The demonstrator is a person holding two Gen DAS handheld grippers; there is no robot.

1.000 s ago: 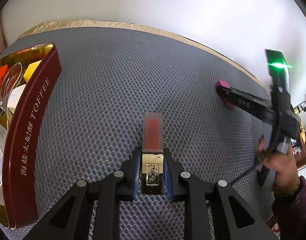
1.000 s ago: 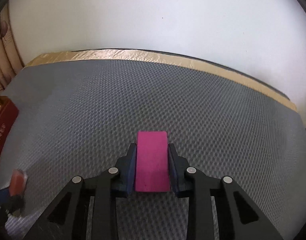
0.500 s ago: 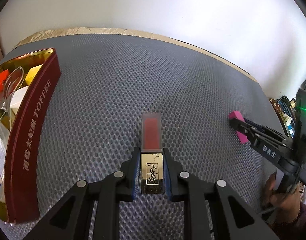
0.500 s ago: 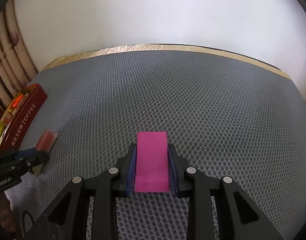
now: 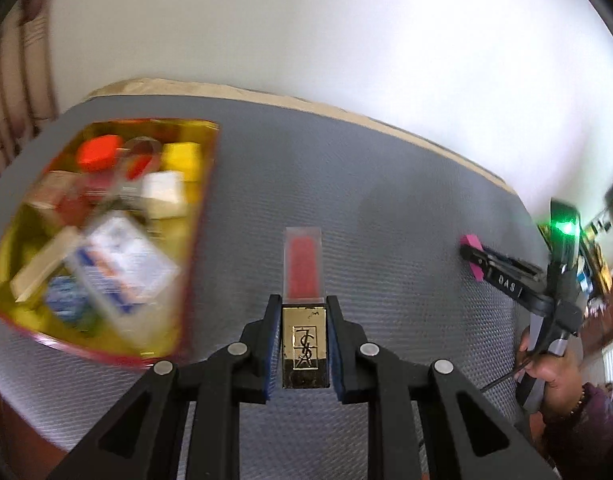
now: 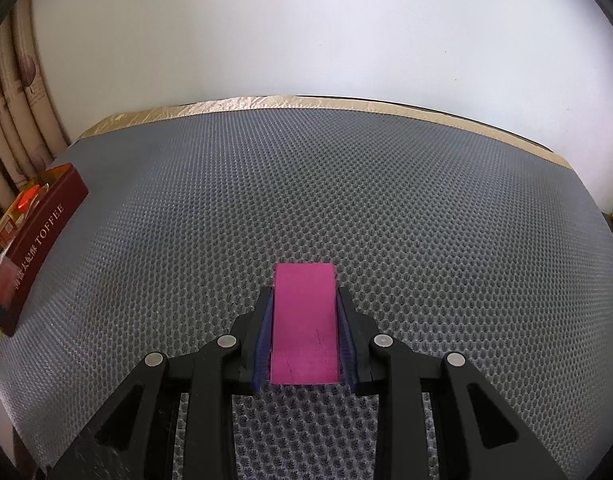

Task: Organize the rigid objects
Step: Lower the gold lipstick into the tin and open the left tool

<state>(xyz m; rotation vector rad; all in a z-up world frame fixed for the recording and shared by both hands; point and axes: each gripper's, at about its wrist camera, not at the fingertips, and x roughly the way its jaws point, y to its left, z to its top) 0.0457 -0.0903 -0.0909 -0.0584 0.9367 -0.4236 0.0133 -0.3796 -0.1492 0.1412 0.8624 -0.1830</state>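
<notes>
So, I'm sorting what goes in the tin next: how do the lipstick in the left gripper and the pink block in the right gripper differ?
The lipstick has a gold base with a logo and a clear cap showing red; the pink block is one plain magenta colour. The lipstick is slim and square; the block is broad and flat. Both are clamped and jut forward: the lipstick in the left gripper, the block in the right gripper.

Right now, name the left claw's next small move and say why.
Probably carry the lipstick on over the tin and open. The left claw is shut on it, and the open tin, already holding sorted items, sits just to its left.
</notes>
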